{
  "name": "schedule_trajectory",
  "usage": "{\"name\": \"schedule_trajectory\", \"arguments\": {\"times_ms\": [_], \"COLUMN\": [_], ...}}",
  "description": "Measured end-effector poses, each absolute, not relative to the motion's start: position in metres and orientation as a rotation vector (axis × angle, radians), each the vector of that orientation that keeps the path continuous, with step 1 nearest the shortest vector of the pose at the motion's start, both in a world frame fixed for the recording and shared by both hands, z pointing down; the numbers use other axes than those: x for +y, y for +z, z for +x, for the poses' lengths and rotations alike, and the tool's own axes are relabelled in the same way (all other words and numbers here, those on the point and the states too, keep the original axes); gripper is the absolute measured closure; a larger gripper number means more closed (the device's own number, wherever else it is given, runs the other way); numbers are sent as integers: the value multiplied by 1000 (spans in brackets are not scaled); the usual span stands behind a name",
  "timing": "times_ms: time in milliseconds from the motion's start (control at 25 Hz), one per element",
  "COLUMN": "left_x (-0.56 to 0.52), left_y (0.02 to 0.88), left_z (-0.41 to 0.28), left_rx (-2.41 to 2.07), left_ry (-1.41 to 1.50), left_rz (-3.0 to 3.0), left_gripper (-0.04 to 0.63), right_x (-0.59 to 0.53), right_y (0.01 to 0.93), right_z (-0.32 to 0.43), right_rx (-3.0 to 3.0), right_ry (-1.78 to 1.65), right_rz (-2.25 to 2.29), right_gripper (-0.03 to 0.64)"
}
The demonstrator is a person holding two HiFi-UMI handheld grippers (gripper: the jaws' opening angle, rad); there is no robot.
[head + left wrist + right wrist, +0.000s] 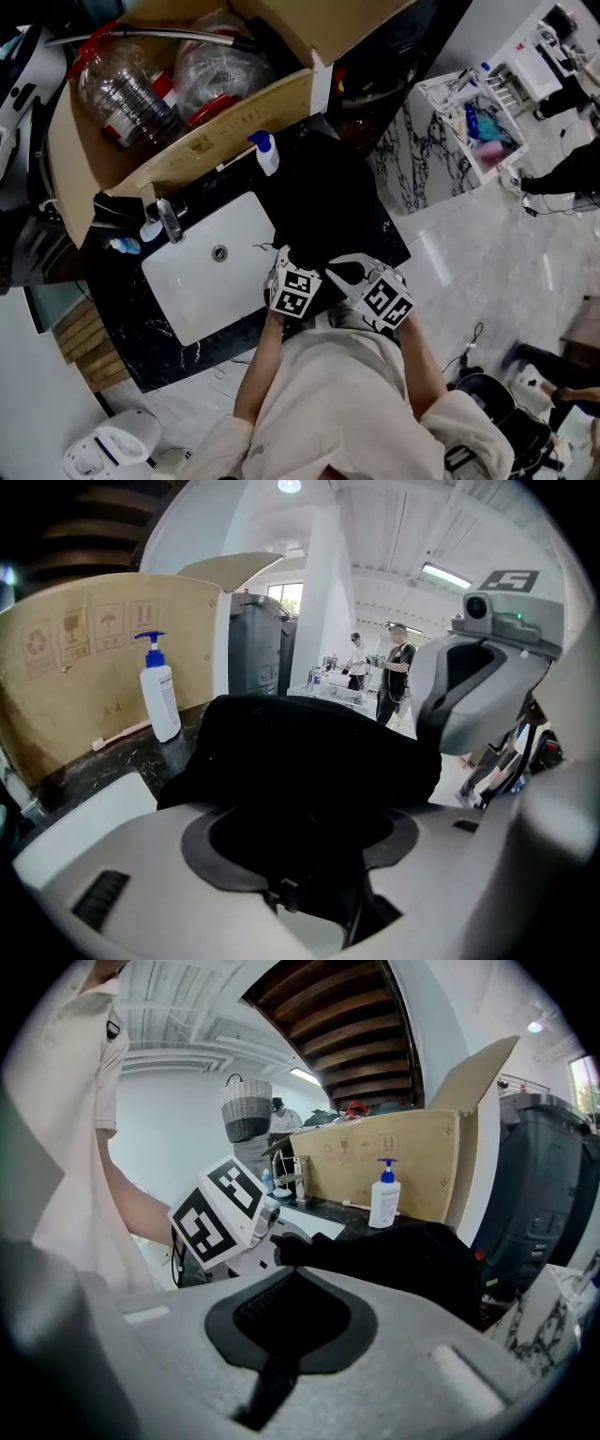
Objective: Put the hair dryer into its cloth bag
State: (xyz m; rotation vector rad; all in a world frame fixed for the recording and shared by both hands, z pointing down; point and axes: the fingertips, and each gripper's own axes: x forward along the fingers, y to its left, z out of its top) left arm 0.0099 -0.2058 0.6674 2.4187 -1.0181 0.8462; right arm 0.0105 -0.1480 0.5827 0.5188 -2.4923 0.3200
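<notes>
Left gripper view: left hand-held gripper (300,810) and right hand-held gripper (291,1309) pinch the limp black cloth bag (309,747).

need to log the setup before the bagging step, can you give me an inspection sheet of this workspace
surface: dark marble counter with a white sink and chrome tap
job's things: black cloth bag lies on the counter beside the sink; hair dryer: nothing seen
clutter: white pump bottle with blue top beside an open cardboard box of clear plastic bottles
grippers: left gripper has its jaws closed on the bag; right gripper close beside it, grip unclear
cables: thin cable on the floor
surroundings: white marble-patterned stand; people in the background
</notes>
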Motion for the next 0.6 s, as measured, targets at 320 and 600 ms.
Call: {"name": "schedule_trajectory", "arguments": {"times_ms": [320,600], "left_x": [-225,-222], "left_y": [675,676], "left_z": [15,13], "left_rx": [-1041,-1010], "left_ry": [776,731], "left_rz": [2427,2378], "left_gripper": [344,333], "right_x": [-141,-145], "right_y": [587,595], "right_z": [12,16], "right_rx": [-2490,-2470], "right_ry": [343,317], "right_rz": [473,520], "right_gripper": [611,611]}}
